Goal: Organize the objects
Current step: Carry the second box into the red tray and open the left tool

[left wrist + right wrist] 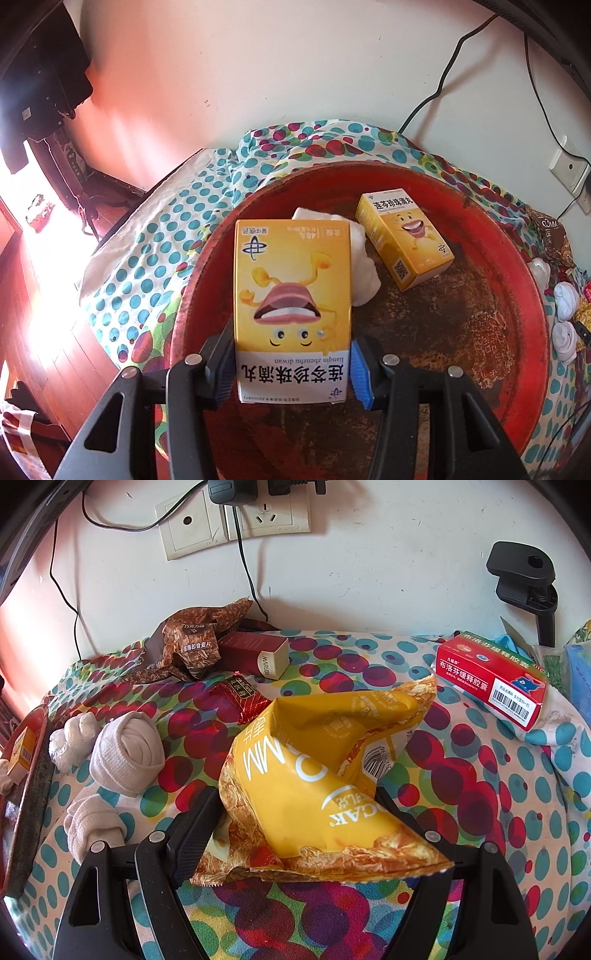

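- My left gripper (293, 373) is clamped on a yellow box (292, 295), fingers pressing its two long sides near the end closest to me. The box sticks out ahead of the fingers, print upside down.
- The box hangs over the red tray (524, 295), which fills the space ahead of and under that tool. I judge I carry it there to join its twin.
- The second box (404, 240) lies flat in the tray, ahead and to the right of the fingers. A white wad (364, 266) lies between the two, partly hidden behind the held box.
- I cannot tell whether the held box touches the tray floor.
- My right gripper (295, 830) has a yellow bag (314, 775) between its fingers. The bag is crumpled and covers the right fingertip, so I cannot tell whether the jaws pinch it or merely straddle it.
- The bag rests on the dotted cloth (517, 812), apparently not lifted.
- Only the right view shows: rolled socks (127, 753) to the tool's left, a brown bag (192, 646) and a dark red box (255, 657) ahead by the wall, and a red medicine box (491, 679) ahead right.
- Only the left view shows the tray's contents properly; in the right view the tray is a thin edge at far left.
- Judgement: sorting is at an early stage, with most items still outside the tray.
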`<state>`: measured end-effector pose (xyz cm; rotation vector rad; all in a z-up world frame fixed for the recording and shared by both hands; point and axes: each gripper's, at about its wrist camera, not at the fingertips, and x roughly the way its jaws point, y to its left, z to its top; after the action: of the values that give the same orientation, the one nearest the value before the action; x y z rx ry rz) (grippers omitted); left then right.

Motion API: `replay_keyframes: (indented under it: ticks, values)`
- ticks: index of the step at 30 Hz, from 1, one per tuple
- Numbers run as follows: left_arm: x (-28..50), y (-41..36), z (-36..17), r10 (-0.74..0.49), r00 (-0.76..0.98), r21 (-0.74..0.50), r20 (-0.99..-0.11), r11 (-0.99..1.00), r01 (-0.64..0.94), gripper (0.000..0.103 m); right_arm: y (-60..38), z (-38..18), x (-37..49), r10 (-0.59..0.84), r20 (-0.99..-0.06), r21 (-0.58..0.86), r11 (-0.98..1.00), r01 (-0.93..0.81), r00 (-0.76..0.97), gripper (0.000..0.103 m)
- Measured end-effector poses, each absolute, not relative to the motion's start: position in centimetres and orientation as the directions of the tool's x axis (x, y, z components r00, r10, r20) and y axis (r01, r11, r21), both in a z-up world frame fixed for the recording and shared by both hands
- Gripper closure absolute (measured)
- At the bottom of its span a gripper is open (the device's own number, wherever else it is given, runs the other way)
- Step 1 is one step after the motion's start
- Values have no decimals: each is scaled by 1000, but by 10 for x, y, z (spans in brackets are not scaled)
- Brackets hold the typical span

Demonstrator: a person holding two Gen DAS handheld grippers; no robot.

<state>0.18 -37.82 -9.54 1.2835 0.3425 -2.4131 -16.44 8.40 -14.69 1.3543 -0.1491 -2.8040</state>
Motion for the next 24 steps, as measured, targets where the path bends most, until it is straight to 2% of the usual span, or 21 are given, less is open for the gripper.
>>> replay_keyframes:
  ticks: [8,14,19,24]
  values:
    - [-2,-377,-102,-245,-471,-4,-847,-884,467,51,85,-146,-165,-62,-781,96,-995,-22,-621,24]
    - [1,-387,-103,-188,-479,-91,-858,-861,501,49,80,-146,-167,-56,-782,91,-995,-25,-621,24]
    - [6,-391,-95,-188,-515,-126,-836,-848,514,47,80,-146,-166,-51,-783,86,-996,-26,-621,23]
    - [15,-395,-78,-255,-551,-128,-794,-817,563,47,75,-148,-166,-35,-788,62,-998,-23,-615,21]
